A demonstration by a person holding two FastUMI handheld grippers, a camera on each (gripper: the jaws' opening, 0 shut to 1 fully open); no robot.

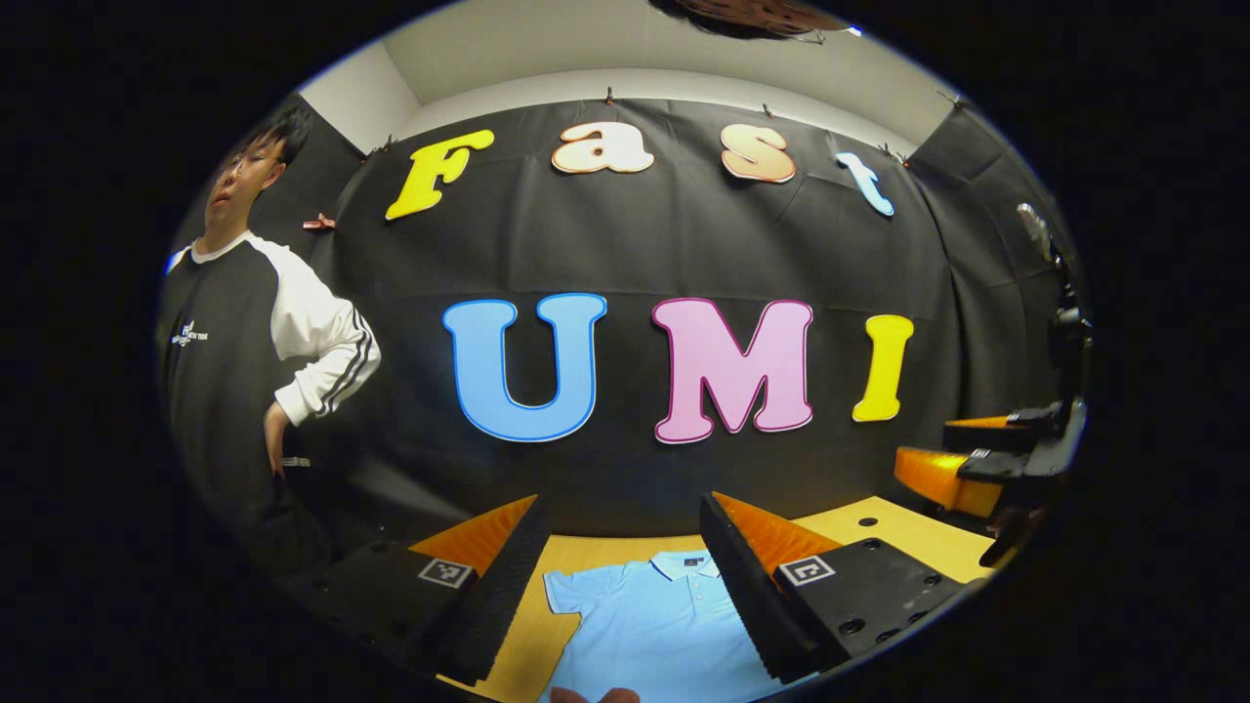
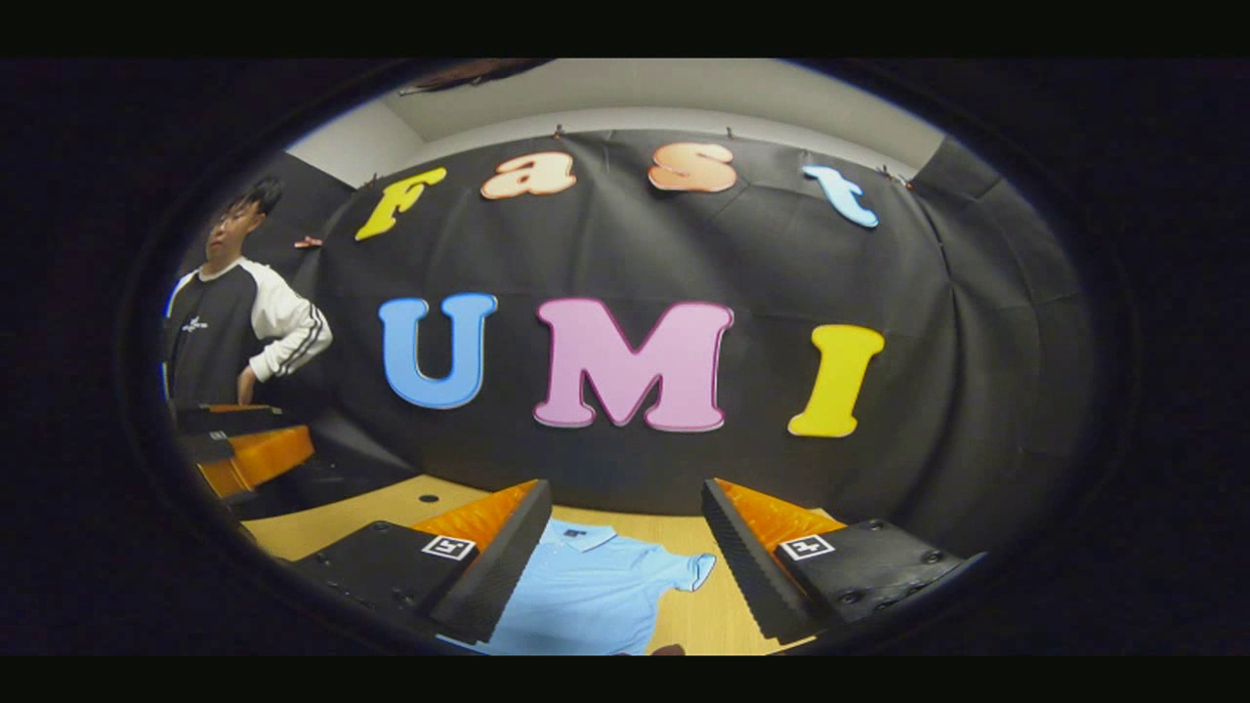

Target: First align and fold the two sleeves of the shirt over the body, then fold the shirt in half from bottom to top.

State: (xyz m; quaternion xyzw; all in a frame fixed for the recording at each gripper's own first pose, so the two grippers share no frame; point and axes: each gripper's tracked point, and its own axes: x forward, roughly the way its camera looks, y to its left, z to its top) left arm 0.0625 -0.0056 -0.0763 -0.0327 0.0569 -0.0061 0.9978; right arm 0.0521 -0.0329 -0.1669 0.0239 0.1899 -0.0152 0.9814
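A light blue polo shirt (image 1: 649,625) lies flat on the wooden table (image 1: 898,532), collar toward the booth's wall, one short sleeve spread to its left. My left gripper (image 1: 620,517) hangs open above it, fingers wide apart with nothing between them. In the right gripper view the same shirt (image 2: 591,596) shows with its other sleeve spread to the right, and my right gripper (image 2: 625,503) stands open above it, holding nothing. The right gripper (image 1: 967,454) also appears at the right edge of the left gripper view, and the left gripper (image 2: 244,449) at the left edge of the right gripper view.
A person (image 1: 244,332) in a black and white top stands at the left by the wall, hand on hip. The table (image 2: 332,522) has small holes in its surface. A fingertip (image 1: 596,695) shows at the bottom of the left gripper view.
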